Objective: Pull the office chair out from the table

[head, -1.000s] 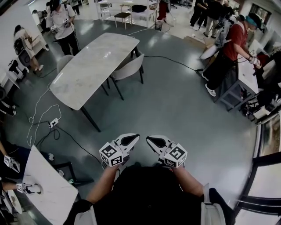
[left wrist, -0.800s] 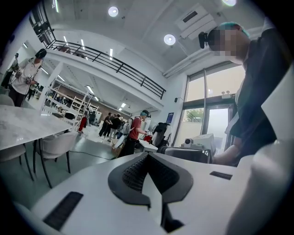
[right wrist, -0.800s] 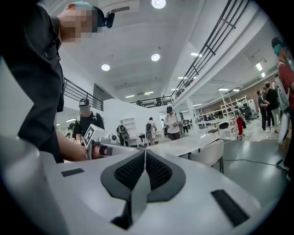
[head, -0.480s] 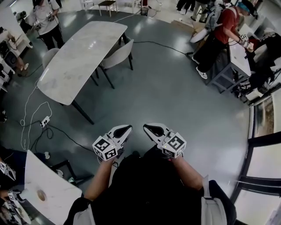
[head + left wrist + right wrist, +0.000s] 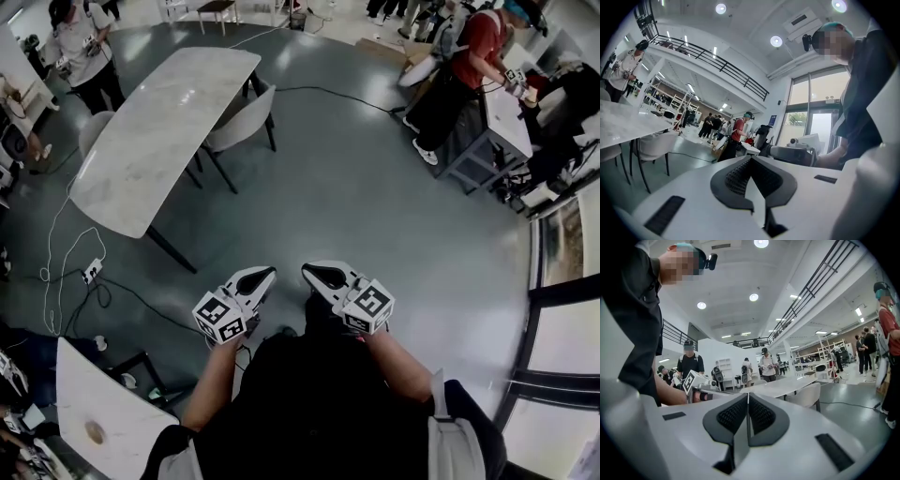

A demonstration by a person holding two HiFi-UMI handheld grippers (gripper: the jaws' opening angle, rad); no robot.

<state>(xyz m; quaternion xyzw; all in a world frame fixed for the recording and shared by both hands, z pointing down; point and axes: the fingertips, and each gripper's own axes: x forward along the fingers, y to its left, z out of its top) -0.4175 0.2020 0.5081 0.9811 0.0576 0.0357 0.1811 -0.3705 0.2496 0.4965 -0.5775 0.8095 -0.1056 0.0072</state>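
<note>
Both grippers are clamped shut on nothing. The left gripper (image 5: 263,275) and right gripper (image 5: 312,273) are just held side by side out front. The pale grey shell chair with dark legs (image 5: 246,116) is well ahead and off to the left. It's tucked in at the right-hand long edge of the white marble oblong table (image 5: 141,141), backrest on the outer side. I'd say the left gripper's a bit nearer, so reach up-left.
</note>
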